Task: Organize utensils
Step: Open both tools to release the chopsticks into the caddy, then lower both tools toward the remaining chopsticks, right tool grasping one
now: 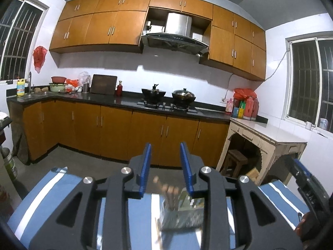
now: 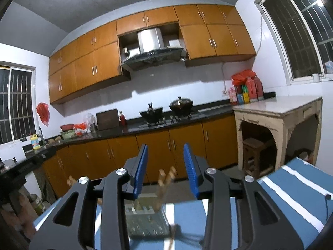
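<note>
A mesh utensil holder [image 1: 181, 214] stands on the blue striped cloth [image 1: 52, 191], with wooden-handled utensils [image 1: 169, 193] sticking up from it. My left gripper [image 1: 166, 166] is open and empty, raised above and behind the holder. The other gripper's body [image 1: 308, 187] shows at the right edge. In the right wrist view the holder [image 2: 145, 220] sits below my right gripper [image 2: 165, 168], which is open and empty. Wooden handles [image 2: 165, 181] rise between its fingers without touching them. A loose wooden utensil [image 2: 171, 237] lies beside the holder.
A kitchen counter [image 1: 124, 101] with wooden cabinets runs across the back, with two woks [image 1: 184, 94] on the stove. A pale side table [image 1: 270, 131] with a stool under it stands at the right. A sink [image 1: 31, 95] is at the left.
</note>
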